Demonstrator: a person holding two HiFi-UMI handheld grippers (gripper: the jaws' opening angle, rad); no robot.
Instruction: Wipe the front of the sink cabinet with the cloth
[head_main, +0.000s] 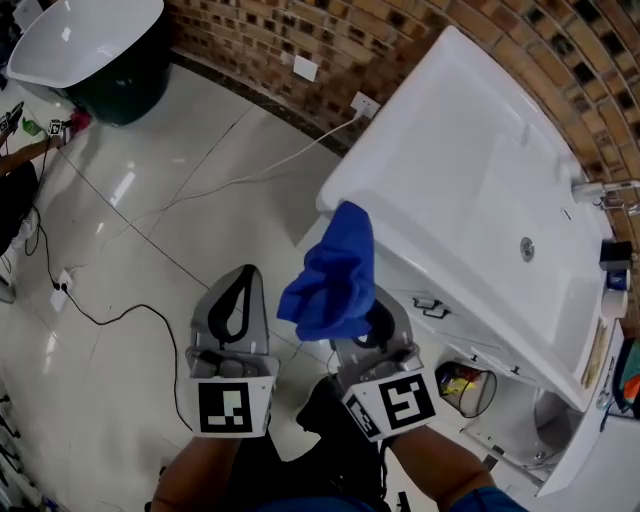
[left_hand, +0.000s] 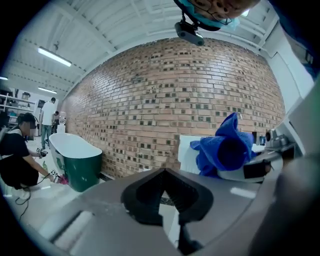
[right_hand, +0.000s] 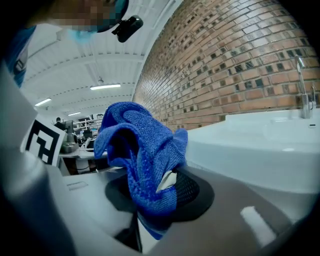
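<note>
In the head view, the grey left claw (head_main: 247, 275) sat low and left of the middle. It was pinched together with nothing in it. Just beside it, the right claw (head_main: 372, 320) squeezed a soft blue cloth (head_main: 333, 275). The cloth stood up in a bunch in the middle of the frame, near the corner of the big white sink (head_main: 470, 170). Under the sink's rim, at the lower right, was the white cabinet front (head_main: 462, 335) with a small dark handle (head_main: 430, 308). A white tub with a dark green outside (head_main: 95, 55) stood at the upper left on the shiny white floor (head_main: 130, 230).

In the left gripper view, the left claw (left_hand: 164, 171) was closed tight and empty. The cloth (left_hand: 225, 147) showed right of the middle, in front of a red-brown brick wall (left_hand: 170, 95). The tub (left_hand: 75, 157) was at the lower left. A person in a black top (left_hand: 15, 155) crouched at the left edge.

In the right gripper view, the right claw (right_hand: 160, 189) was shut on the cloth (right_hand: 142, 150), which puffed up and to the left. The sink (right_hand: 260, 142) filled the right side, with a shiny metal tap (right_hand: 302, 92) at the far right.
</note>
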